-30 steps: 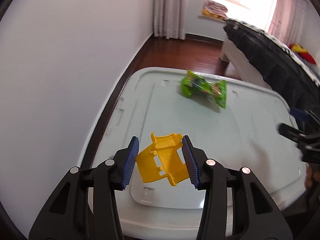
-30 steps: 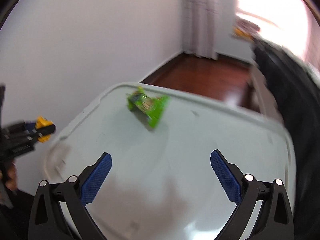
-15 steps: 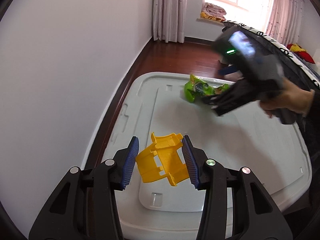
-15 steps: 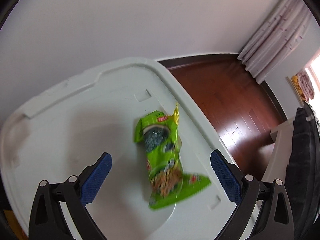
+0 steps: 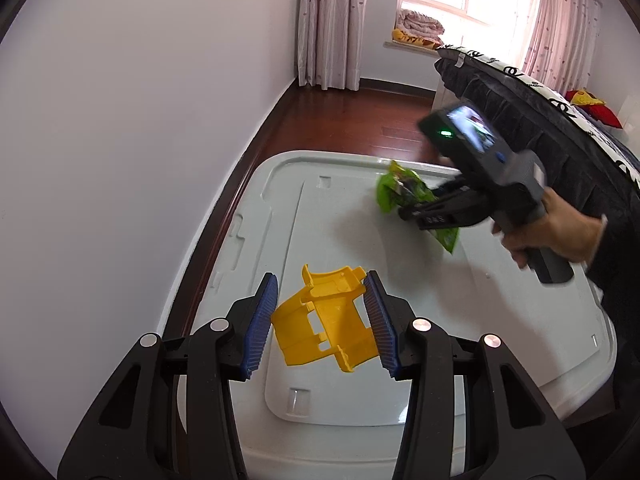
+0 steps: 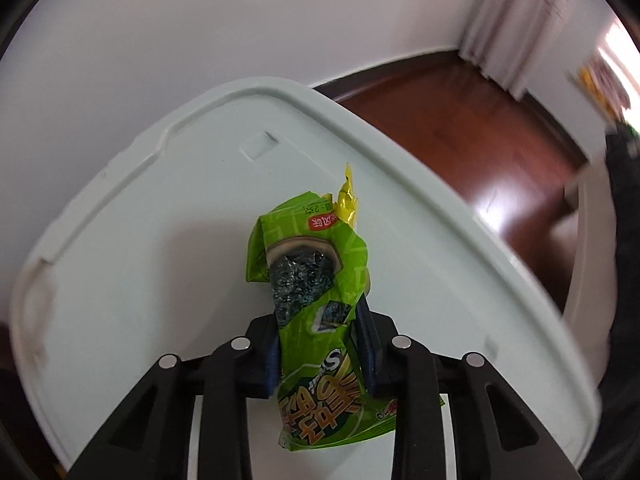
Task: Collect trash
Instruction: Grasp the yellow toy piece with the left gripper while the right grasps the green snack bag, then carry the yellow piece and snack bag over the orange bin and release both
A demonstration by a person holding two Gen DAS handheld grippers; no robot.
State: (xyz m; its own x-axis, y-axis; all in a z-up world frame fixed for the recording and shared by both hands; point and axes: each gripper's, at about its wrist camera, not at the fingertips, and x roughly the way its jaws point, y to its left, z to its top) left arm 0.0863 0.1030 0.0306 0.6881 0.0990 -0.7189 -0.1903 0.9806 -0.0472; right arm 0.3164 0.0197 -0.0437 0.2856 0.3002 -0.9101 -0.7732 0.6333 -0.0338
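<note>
Two tongs: both mine, both gripping.
Left tongs (image 5: 322,322): clamped on yellow piece (image 5: 324,322).
Right tongs (image 6: 322,350): just closed, pinching green wrapper (image 6: 316,300) over white lid (image 6: 140,240).

The right gripper (image 6: 320,344), wide open and off to the side a second ago, now clamps the green snack wrapper (image 6: 316,292) on the lid (image 6: 160,240), its jaws having just closed

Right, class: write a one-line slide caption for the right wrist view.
Right gripper closes on a crumpled green snack wrapper lying on the white bin lid.
</note>
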